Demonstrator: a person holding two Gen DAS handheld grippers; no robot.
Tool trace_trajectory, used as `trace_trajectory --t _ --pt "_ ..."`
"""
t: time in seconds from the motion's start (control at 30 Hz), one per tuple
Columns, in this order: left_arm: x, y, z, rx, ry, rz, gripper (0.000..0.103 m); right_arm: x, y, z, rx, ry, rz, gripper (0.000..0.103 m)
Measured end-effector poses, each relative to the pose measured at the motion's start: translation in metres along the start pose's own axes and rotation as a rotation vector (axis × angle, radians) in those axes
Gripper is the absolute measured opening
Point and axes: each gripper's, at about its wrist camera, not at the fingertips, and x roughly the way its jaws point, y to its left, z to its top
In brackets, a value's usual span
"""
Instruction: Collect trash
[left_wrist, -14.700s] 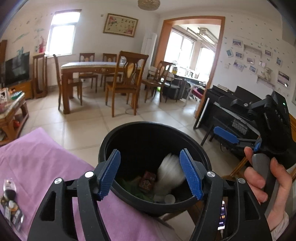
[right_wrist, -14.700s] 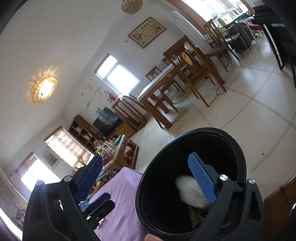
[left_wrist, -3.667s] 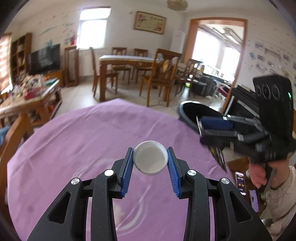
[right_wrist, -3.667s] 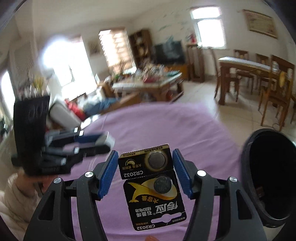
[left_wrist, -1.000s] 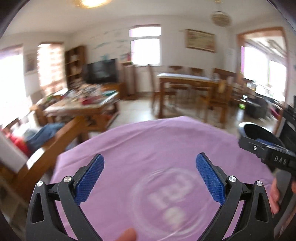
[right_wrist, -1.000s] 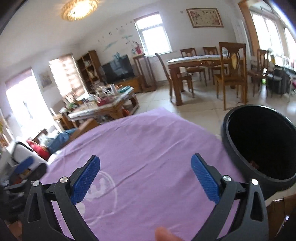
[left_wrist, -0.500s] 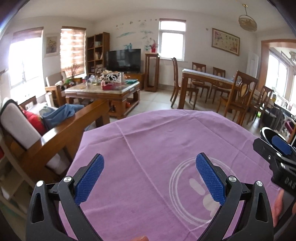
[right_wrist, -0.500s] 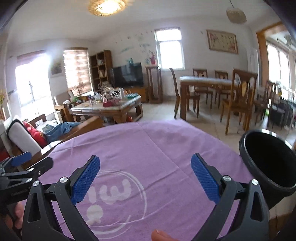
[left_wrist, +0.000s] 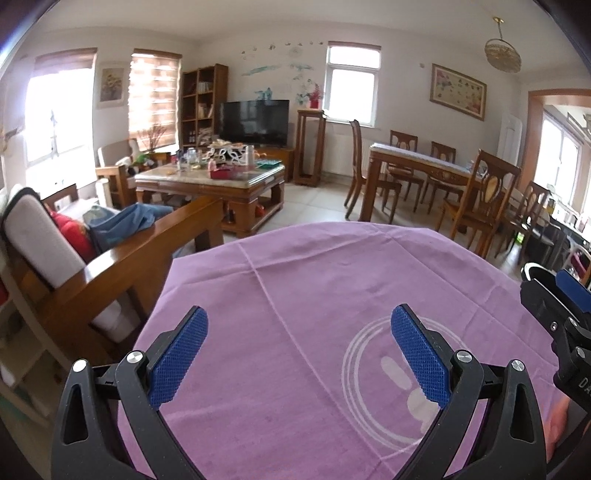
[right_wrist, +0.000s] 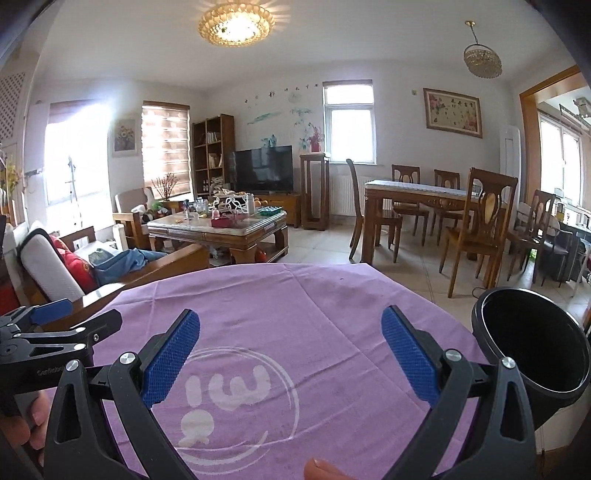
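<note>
1. Trash bin (right_wrist: 532, 343): black, round, open top, just past the right edge of the table in the right wrist view. Interior reads dark, contents can't be made out. Only a sliver of its rim (left_wrist: 532, 266) shows in the left wrist view, behind the other gripper.
2. Far left: wooden sofa (left_wrist: 122, 258) with white cushion, red pillow and blue clothing, just beside the table's left edge.
3. Left gripper (left_wrist: 300, 356): jaws spread wide, nothing between the blue pads, hovering over the cloth. In the right wrist view it sits at the left edge (right_wrist: 70, 319), profile only.
4. Purple tablecloth (left_wrist: 332, 273): covers the table, creases across it, white circular rabbit logo (left_wrist: 395, 380) printed on it. Logo lies under the left gripper's right finger and appears again between the right gripper's fingers (right_wrist: 236, 398). No loose items visible on the cloth.
5. Right gripper (right_wrist: 290, 356): jaws wide apart, holding nothing, over the cloth with the bin beside its right finger. In the left wrist view it pokes in at the right edge (left_wrist: 561, 306).
6. Background: coffee table (right_wrist: 218, 229) with clutter, TV (right_wrist: 264, 168), dining table (right_wrist: 417, 192) with chairs on the right, well apart from the work table.
</note>
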Motion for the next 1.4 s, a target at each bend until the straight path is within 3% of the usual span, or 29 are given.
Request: trace_trajectory --t 1.4 --pt "-0.003 0.0 0.002 -0.005 -0.011 0.017 0.098 0.0 0.01 -0.001 0.02 0.009 0.024 0.098"
